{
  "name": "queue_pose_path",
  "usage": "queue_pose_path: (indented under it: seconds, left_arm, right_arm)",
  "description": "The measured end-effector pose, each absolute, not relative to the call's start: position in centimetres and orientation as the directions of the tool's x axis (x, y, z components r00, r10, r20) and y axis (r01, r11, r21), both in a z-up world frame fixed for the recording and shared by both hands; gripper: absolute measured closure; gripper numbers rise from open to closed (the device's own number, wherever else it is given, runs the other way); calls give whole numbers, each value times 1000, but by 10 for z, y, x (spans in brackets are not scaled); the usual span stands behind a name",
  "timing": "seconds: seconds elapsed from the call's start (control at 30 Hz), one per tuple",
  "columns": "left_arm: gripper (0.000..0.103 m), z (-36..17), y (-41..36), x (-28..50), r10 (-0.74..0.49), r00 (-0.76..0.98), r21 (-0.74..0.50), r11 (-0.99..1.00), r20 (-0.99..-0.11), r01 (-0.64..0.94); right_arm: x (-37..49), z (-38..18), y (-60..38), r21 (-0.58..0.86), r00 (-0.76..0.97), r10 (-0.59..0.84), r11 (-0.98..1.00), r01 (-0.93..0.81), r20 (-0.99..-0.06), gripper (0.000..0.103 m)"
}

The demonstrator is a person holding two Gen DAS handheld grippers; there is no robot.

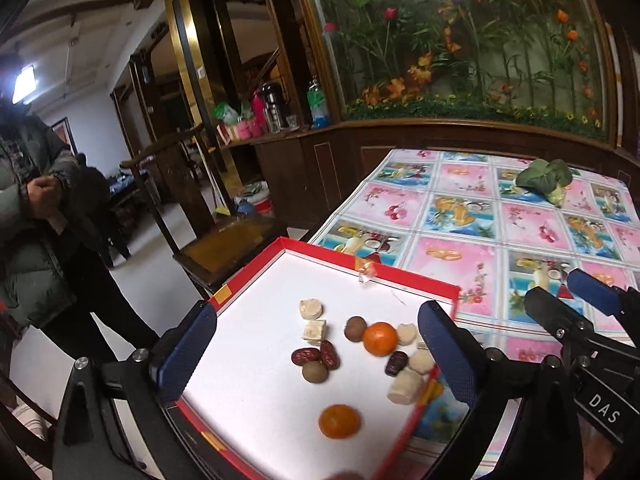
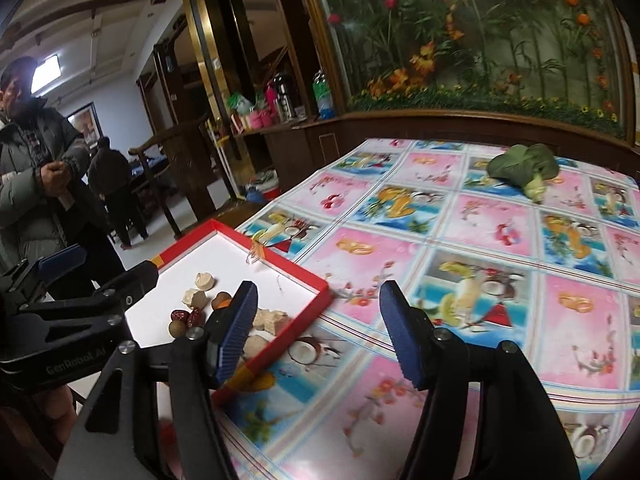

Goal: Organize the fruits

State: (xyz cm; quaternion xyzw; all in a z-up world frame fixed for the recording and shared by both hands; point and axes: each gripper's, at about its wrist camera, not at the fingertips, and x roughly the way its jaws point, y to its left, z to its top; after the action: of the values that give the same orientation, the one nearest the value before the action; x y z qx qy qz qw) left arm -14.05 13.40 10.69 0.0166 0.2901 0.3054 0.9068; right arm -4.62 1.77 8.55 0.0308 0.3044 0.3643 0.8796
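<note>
Two claws here and neither one holds anything. Going left to right from the left claw (image 1: pixel 316 344): its pads are spread really wide, and the red-rimmed box (image 1: pixel 408 276) with the white floor sits right ahead and below, between them. Nearest its left pad are two pale chunks (image 1: pixel 313 320), then two red dates (image 1: pixel 318 355) and a brown round fruit (image 1: pixel 315 372). Dead centre is another brown one touching a tangerine (image 1: pixel 380 338), with a second tangerine (image 1: pixel 339 421) closer in. Toward the right pad there's a dark date and more pale pieces (image 1: pixel 406 390) against the box wall.

Right claw (image 2: pixel 320 328) is about half open over the fruit-print tablecloth (image 2: pixel 460 240), the box off its left finger. A leafy green (image 2: pixel 524 168) lies far ahead, well apart.

My guess: everything's dumped in the box, hands look free for the next pick. Next move probably means dropping onto one tangerine without bumping its neighbours.

Writing: "DAS" on the right claw's body, "GenRobot.AI" on the left one.
</note>
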Motion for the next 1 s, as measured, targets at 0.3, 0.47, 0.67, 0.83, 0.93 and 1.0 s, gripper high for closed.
queue_pose_path:
  seconds: [0.3, 0.47, 0.67, 0.83, 0.93, 1.0]
  left_arm:
    - [1, 121, 119, -166, 544, 692, 178, 829, -474, -530]
    - [1, 124, 113, -178, 527, 717, 182, 844, -456, -504]
    - [1, 130, 119, -199, 515, 741, 142, 849, -431, -509]
    - [1, 131, 127, -211, 516, 738, 112, 844, -434, -524]
    - [1, 128, 133, -216, 512, 725, 88, 839, -461, -537]
    - [1, 127, 137, -219, 507, 720, 73, 837, -473, -542]
  right_arm:
    - [-80, 97, -24, 240, 627, 663, 741, -627, -410, 24]
    - [-102, 103, -36, 213, 674, 658, 750, -626, -337, 14]
    - [-122, 103, -37, 241, 682, 664, 747, -619, -307, 9]
    - [-138, 105, -36, 242, 691, 656, 754, -611, -303, 7]
    - [-147, 108, -33, 229, 690, 657, 753, -617, -304, 6]
    - [-153, 110, -32, 218, 693, 655, 754, -619, -299, 6]
